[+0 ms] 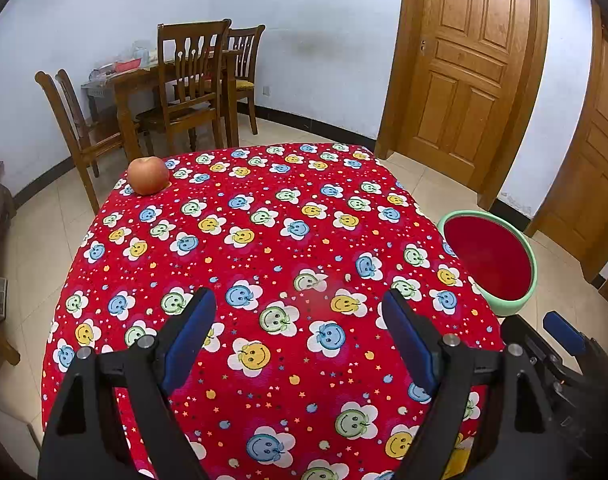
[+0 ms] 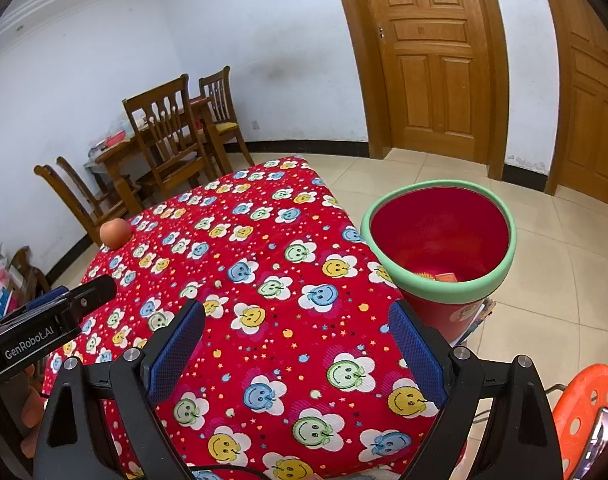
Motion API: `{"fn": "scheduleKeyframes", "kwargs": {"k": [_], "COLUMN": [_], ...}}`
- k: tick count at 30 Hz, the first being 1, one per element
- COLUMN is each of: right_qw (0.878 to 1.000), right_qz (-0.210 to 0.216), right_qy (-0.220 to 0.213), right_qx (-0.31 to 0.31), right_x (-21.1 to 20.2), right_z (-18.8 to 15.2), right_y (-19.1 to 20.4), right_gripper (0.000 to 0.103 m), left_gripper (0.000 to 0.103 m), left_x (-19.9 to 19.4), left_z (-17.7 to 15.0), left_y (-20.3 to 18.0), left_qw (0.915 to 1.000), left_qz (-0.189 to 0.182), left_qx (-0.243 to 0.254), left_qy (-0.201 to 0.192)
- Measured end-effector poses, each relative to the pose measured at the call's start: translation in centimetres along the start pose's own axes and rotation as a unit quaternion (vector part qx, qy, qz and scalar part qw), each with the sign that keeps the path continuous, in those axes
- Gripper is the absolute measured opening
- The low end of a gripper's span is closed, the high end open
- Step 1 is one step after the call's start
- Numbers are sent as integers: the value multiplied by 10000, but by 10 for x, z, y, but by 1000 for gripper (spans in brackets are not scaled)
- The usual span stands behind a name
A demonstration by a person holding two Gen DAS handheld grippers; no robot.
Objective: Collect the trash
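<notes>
A red bin with a green rim (image 2: 440,240) stands on the floor beside the table's right edge; it also shows in the left wrist view (image 1: 490,260). Small yellow and orange scraps (image 2: 438,277) lie at its bottom. An apple (image 1: 148,175) sits at the far left corner of the table, which is covered by a red smiley-flower cloth (image 1: 264,260); the apple also shows in the right wrist view (image 2: 115,233). My left gripper (image 1: 298,312) is open and empty above the cloth. My right gripper (image 2: 296,326) is open and empty over the table's right side, near the bin.
Wooden chairs (image 1: 192,80) and a cluttered wooden table (image 1: 136,76) stand behind. Wooden doors (image 1: 468,64) are at the right. An orange plastic stool (image 2: 584,412) is at the lower right. The other gripper (image 2: 52,320) shows at the left.
</notes>
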State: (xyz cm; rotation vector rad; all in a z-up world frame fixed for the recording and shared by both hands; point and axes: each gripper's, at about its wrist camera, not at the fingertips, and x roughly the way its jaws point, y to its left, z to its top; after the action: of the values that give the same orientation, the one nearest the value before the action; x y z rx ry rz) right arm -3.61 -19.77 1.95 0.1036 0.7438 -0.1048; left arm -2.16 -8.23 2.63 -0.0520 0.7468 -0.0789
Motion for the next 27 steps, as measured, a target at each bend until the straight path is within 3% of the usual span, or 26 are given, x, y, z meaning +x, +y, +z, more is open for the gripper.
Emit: {"fn": "scheduleKeyframes", "kwargs": {"k": [27], "right_qw": [10000], "right_qz": [5], "right_qy": [2], "right_qx": [6], "right_x": [-1], "right_z": [0], "right_y": [0], "right_gripper": [93], "left_gripper": [84], "left_x": [0], "left_z": [0], "left_y": [0], "left_qw": [10000], "left_qz": [-2], "left_qx": [5], "left_qy": [-2]}}
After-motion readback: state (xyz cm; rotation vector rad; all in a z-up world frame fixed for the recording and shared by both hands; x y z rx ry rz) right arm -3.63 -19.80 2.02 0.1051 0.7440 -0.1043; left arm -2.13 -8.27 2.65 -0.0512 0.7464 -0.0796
